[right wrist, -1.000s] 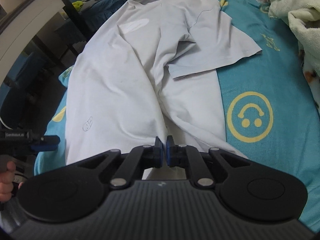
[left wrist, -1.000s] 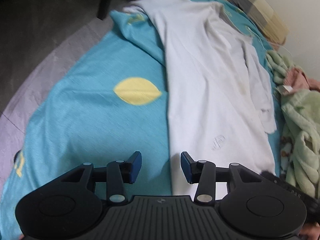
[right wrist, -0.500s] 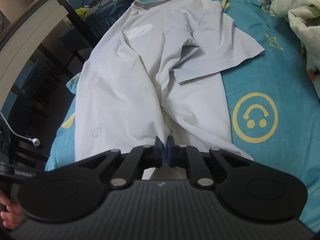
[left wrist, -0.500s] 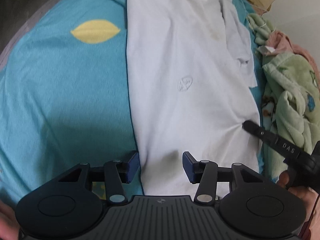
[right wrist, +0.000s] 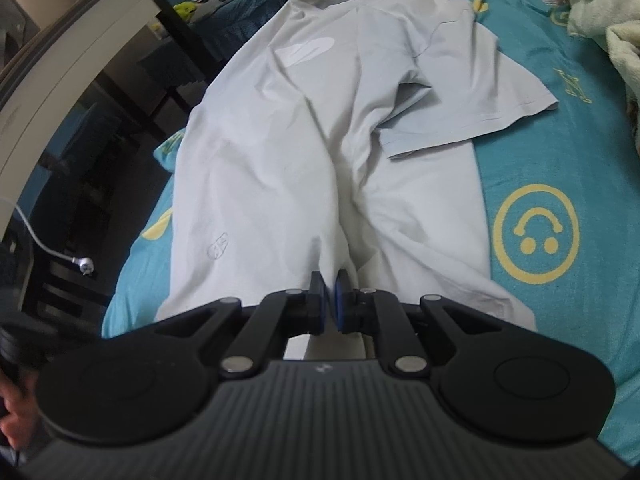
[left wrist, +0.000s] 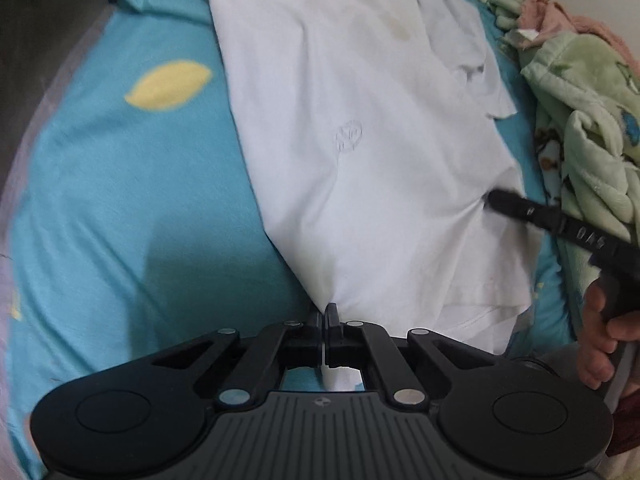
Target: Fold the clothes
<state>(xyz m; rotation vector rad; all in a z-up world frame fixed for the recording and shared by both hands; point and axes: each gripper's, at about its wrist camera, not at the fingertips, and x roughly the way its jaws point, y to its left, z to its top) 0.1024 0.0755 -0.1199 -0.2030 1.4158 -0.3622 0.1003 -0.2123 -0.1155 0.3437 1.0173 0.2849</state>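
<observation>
A white T-shirt [left wrist: 360,120] lies lengthwise on a teal bedsheet [left wrist: 120,200], partly folded along its length, with a small emblem on it. My left gripper [left wrist: 325,312] is shut on the shirt's near hem corner. My right gripper [right wrist: 328,284] is shut on the hem of the same shirt [right wrist: 304,128], further along the hem; it also shows in the left wrist view [left wrist: 490,199] with its tip on the cloth. One short sleeve [right wrist: 472,120] lies spread on the sheet to the right.
A green fleece blanket [left wrist: 592,136] is heaped along the bed's right side, also showing in the right wrist view [right wrist: 600,4]. The bed's edge [left wrist: 36,128] drops to a dark floor on the left. Dark furniture and a white cable [right wrist: 60,256] stand beside the bed.
My left gripper has moved down to the shirt's near hem corner and closed on it. My right gripper has stayed shut on the hem.
</observation>
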